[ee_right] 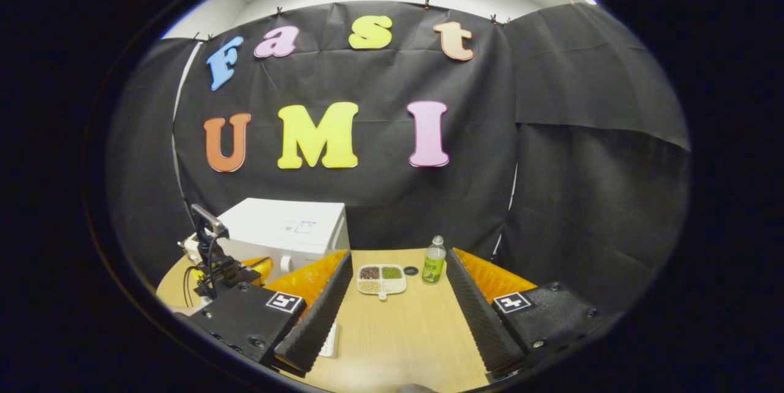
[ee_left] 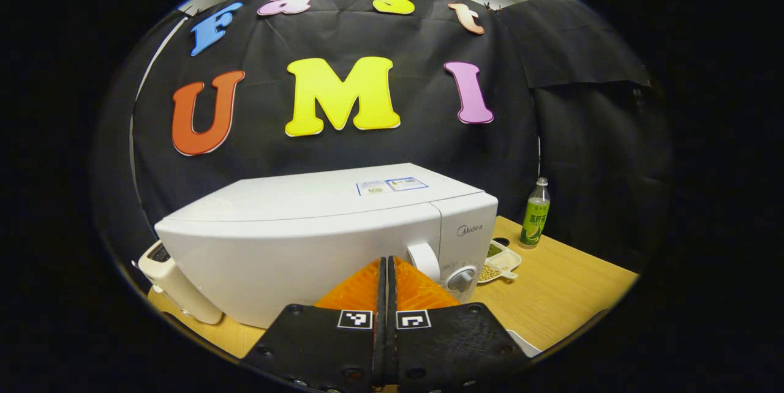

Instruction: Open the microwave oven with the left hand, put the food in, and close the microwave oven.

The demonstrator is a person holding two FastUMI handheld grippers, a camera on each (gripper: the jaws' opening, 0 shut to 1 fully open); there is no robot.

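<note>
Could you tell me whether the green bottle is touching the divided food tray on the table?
Apart. The right gripper view shows bare tabletop and a small dark round object between the green bottle and the divided food tray.

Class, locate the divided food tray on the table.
In the right gripper view, the food tray sits mid-table, between the microwave and the green bottle.

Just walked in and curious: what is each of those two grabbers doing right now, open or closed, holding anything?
Left gripper: closed, holding nothing, in front of the microwave oven.
Right gripper: open, empty, pointed at the food tray.
</note>
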